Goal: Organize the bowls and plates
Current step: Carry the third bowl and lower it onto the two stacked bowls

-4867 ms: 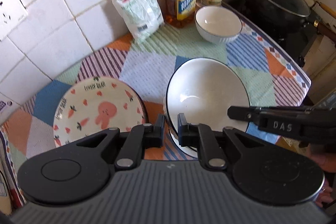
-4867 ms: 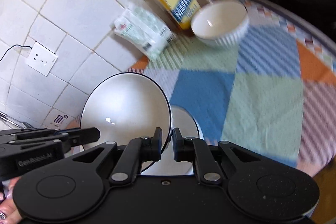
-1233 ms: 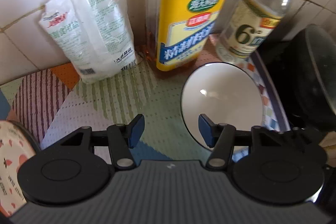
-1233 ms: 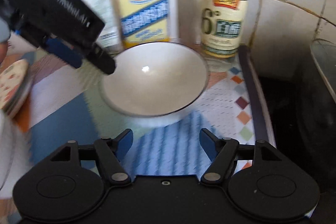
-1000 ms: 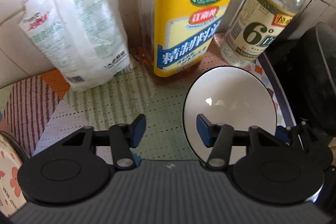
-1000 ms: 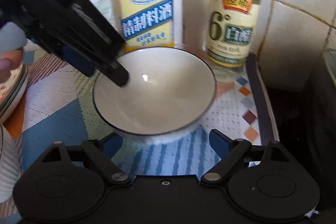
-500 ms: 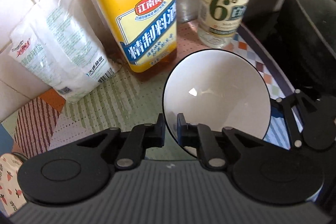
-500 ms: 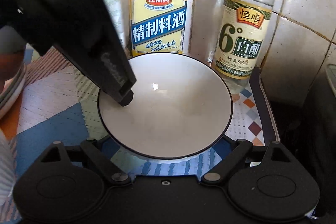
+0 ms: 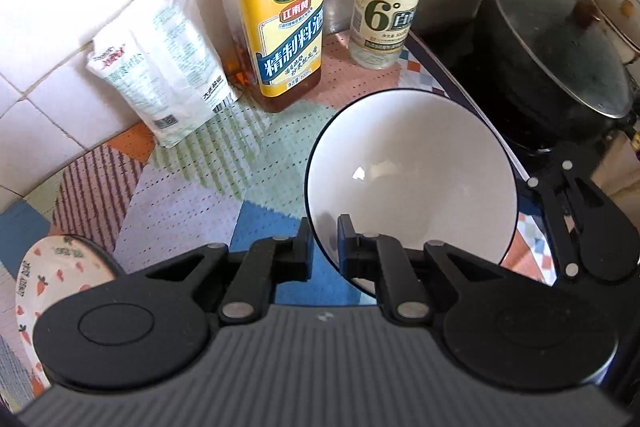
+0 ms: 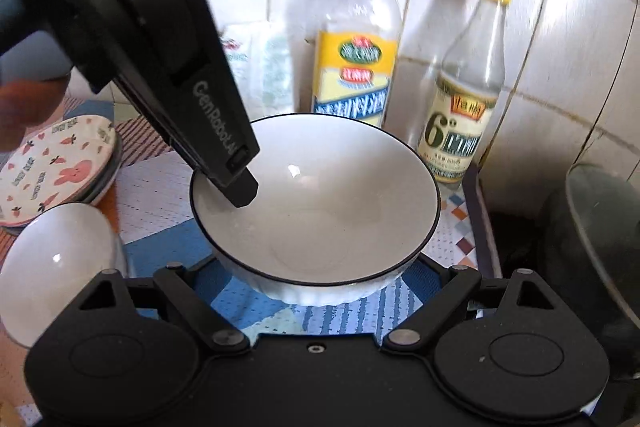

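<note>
My left gripper [image 9: 322,241] is shut on the near rim of a white bowl with a dark rim [image 9: 416,183] and holds it tilted, off the patchwork cloth. In the right wrist view the same bowl [image 10: 340,223] sits between my right gripper's wide-open fingers, and the left gripper [image 10: 240,193] pinches its left rim. My right gripper [image 10: 316,269] is open, its fingertips hidden under the bowl. A larger white bowl [image 10: 56,267] stands at the lower left. A rabbit-print plate [image 10: 56,167] lies beyond it; it also shows in the left wrist view [image 9: 56,275].
A yellow-labelled cooking wine bottle [image 9: 284,39], a vinegar bottle [image 9: 384,15] and a white packet [image 9: 160,75] stand against the tiled wall. A black lidded pot [image 9: 560,55] sits on the stove to the right of the cloth's edge.
My left gripper closed on the small bowl's rim and has lifted and drawn it back from the bottles. My right gripper's fingers have opened wide around the bowl.
</note>
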{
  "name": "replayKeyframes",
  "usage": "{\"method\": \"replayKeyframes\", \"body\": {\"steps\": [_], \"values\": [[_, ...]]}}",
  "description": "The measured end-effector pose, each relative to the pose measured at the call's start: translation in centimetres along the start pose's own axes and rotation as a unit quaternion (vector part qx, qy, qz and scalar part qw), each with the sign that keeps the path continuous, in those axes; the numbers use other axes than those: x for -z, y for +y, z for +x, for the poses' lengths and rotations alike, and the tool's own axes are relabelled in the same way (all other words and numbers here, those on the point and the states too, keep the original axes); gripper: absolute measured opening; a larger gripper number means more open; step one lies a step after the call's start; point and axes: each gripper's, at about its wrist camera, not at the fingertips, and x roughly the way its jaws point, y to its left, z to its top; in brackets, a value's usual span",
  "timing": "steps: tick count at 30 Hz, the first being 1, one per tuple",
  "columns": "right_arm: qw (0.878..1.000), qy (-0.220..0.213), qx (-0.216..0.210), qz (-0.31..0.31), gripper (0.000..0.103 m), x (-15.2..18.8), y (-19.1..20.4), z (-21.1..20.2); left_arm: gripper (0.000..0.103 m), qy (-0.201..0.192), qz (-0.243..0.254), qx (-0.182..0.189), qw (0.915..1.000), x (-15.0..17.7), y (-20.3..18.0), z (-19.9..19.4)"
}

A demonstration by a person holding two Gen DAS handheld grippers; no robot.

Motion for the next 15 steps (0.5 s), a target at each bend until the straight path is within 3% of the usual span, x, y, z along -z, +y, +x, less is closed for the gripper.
{"method": "replayKeyframes", "body": {"steps": [10, 15], "values": [[1.000, -0.013, 0.007, -0.003, 0.093, -1.2, 2.8, -4.0, 0.010, -0.030, -0.006, 0.028, 0.9991, 2.9, 2.1, -5.1], [1.000, -0.012, 0.001, -0.015, 0.093, -1.6, 4.7, -5.3, 0.011, -0.034, -0.008, 0.022, 0.9991, 4.9, 2.8, -7.3]]}}
